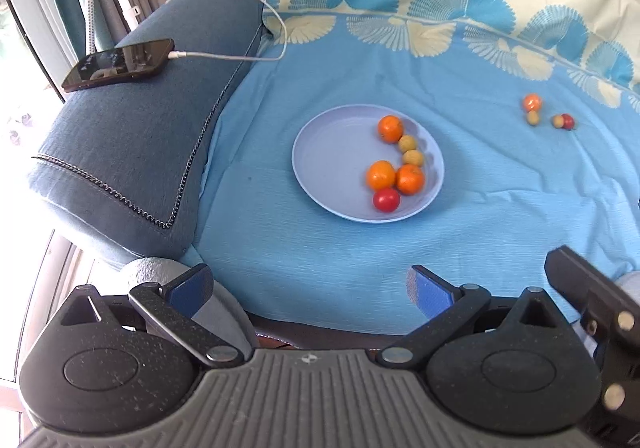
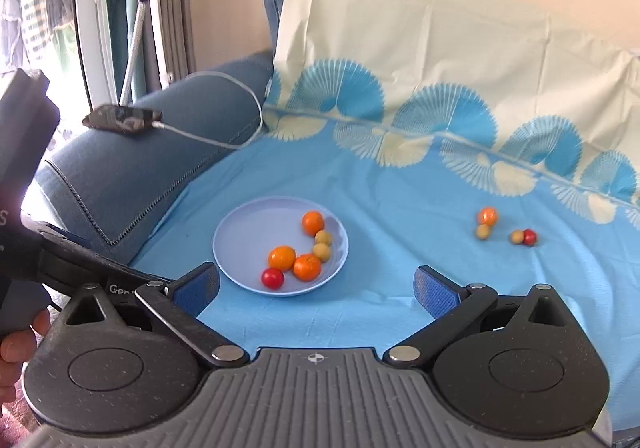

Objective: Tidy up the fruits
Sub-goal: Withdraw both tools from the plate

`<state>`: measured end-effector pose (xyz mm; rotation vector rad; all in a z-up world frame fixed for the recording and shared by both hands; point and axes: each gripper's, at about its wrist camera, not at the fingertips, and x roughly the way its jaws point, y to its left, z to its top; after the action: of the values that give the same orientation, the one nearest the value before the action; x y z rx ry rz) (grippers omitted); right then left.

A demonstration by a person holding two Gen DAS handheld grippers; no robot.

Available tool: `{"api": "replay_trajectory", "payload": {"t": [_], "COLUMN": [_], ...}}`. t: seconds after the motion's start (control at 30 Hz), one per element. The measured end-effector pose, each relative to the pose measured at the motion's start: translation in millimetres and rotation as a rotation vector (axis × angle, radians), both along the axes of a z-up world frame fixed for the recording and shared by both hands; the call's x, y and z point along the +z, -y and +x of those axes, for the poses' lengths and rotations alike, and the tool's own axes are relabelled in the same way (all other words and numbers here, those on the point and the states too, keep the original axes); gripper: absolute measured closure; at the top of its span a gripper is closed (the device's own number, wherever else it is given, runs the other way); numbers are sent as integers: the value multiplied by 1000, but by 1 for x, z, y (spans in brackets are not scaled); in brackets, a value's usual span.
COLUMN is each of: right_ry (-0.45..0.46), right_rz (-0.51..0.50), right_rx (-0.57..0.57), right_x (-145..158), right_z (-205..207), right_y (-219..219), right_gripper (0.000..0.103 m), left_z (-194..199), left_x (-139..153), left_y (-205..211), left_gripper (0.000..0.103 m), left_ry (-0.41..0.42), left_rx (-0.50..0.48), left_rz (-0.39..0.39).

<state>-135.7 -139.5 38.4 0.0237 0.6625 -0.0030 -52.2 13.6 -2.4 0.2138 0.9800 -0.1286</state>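
Hovering: left tongs (image 1: pixel 310 288) and right tongs (image 2: pixel 318 286), both spread wide, empty
Plate (image 1: pixel 320 167): on the blue sheet (image 1: pixel 320 256), six fruits crowding its right half, probably already gathered
Stragglers: orange (image 1: pixel 532 102), two yellow-green fruits and red fruit (image 1: pixel 568 121) well apart, rightward
Room: bare sheet all round; armrest (image 1: pixel 140 135) bounds the left
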Motion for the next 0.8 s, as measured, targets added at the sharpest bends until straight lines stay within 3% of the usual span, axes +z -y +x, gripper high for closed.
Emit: {"api": "replay_trajectory", "payload": {"t": [0.37,0.8], "right_ry": [95,105], "right_rz": [-51,-26], "right_rx": [0,-23], "right_x": [20,21], "right_z": [-45,-51], "right_y": [-2,2], "right_gripper": [1,1], "left_z": [-28,-32], "left_x": [21,23], "left_y": [13,15], "left_gripper": [0,0], "left_ry": [68,79], "left_rx": [-49,-74], "left_rz": [-17,-2]}}
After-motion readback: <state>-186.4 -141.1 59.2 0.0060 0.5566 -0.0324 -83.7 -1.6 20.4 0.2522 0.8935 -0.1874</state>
